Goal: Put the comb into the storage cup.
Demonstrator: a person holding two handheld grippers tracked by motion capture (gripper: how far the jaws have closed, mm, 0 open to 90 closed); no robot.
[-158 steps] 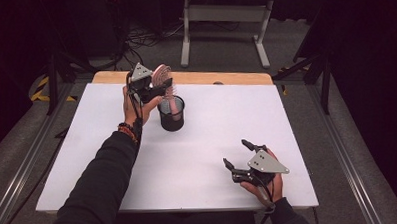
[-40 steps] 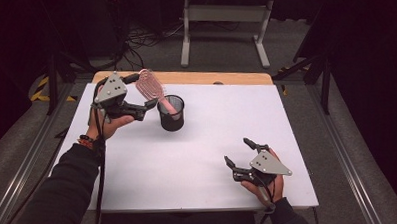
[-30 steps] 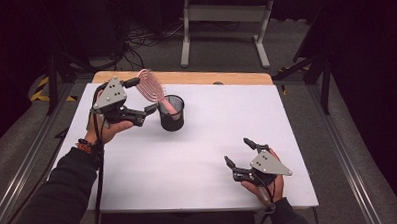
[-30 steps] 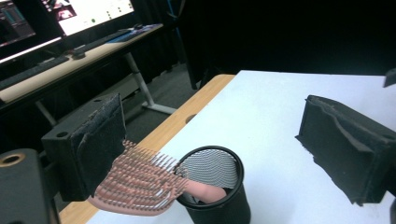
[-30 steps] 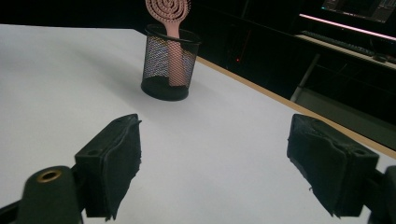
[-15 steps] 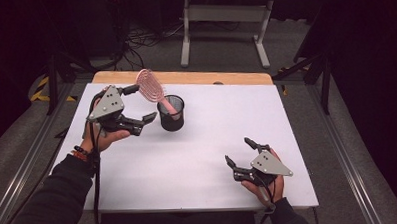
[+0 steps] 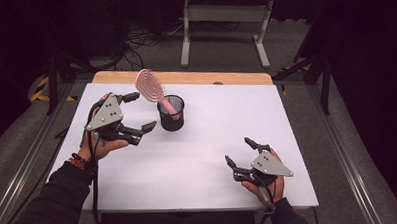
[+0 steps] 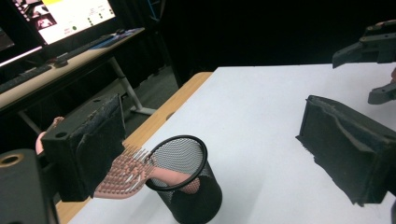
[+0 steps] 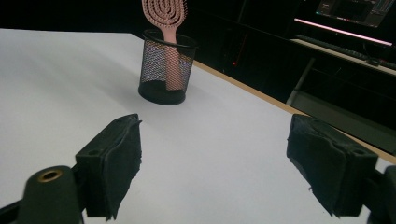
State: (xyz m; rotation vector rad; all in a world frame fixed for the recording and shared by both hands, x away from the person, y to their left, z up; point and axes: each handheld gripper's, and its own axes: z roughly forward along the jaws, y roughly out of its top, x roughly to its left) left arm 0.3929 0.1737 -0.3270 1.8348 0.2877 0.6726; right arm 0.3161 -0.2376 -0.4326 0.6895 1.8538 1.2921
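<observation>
**Desk:** Hairbrush first, please. Where does it stand on your worktop?

**Caption:** Your pink plastic hairbrush with a slotted oval head (image 7: 155,92) stands handle-down in the round black wire-mesh cup (image 7: 171,113), head up and leaning toward your left side, out over the rim. The cup sits upright on the white worktop (image 7: 207,136), toward the far edge and left of the middle, near the strip of bare wood (image 7: 185,77) at the back. In the right gripper view the brush (image 9: 166,28) rises out of the cup (image 9: 165,70) with its handle showing pink through the mesh.

**Desk:** And your left hand-held gripper?

**Caption:** You hold the left hand-held gripper (image 7: 136,114) just left of the cup, lifted off the worktop, its jaws spread wide with nothing between them. One jaw sits beside the brush head, the other low beside the cup, and neither touches. In the left gripper view the bristles (image 8: 122,175) show just past the left pad (image 8: 100,144), and the cup (image 8: 187,186) lies ahead in the gap between the two pads.

**Desk:** Your right?

**Caption:** Your right hand-held gripper (image 7: 240,153) lies low at the near right of the worktop, well apart from the cup, in your right hand (image 7: 264,182). Its jaws stand wide apart and grip nothing; its own view shows bare white surface between the two black foam pads (image 9: 116,163).

**Desk:** Anything around it?

**Caption:** A grey floor with cables (image 7: 149,36) and a pale metal stand (image 7: 223,21) lie beyond the worktop.
</observation>
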